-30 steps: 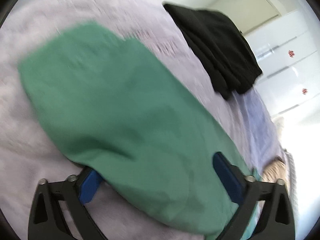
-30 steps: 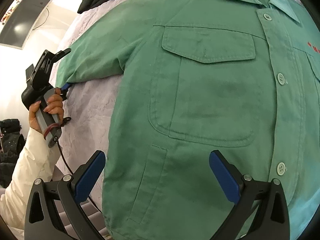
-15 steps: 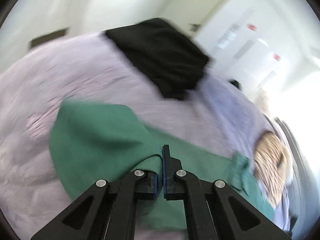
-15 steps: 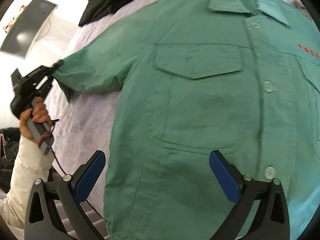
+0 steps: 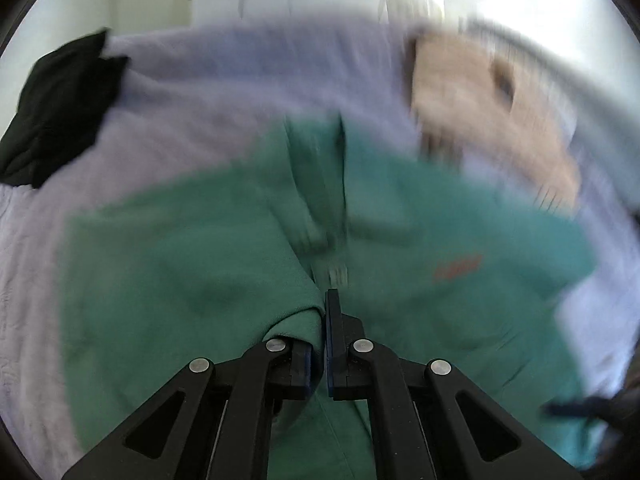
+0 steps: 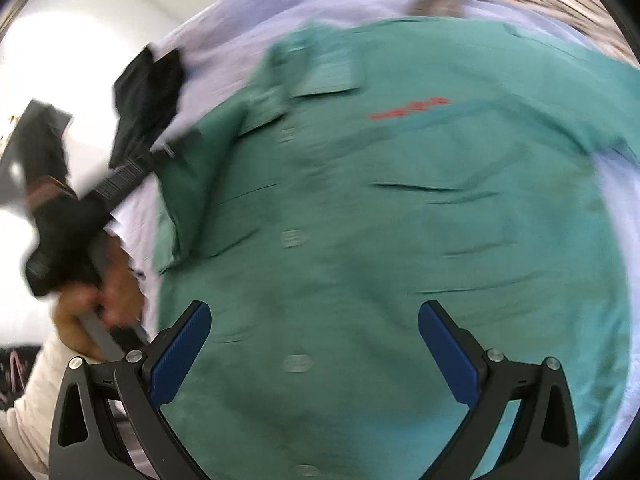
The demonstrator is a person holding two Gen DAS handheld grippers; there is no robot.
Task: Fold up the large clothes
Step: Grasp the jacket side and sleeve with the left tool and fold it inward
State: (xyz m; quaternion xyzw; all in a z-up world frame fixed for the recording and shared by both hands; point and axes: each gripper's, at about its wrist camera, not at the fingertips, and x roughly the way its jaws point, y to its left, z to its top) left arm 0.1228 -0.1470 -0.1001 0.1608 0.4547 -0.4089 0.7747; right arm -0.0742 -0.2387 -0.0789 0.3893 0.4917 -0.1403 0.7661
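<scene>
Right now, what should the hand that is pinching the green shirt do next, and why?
Probably carry the pinched sleeve a little further across the chest and lay it flat. The left gripper has its jaws shut on the green shirt, whose sleeve looks folded partway over the front. The right gripper hangs open above the shirt, holding nothing.

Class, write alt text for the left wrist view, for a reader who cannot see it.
The left gripper is shut on a bunched fold of a green shirt, which lies spread across a pale lilac bedcover. A black garment sits at the far left and a tan striped one at the upper right; the picture is motion-blurred.
</scene>
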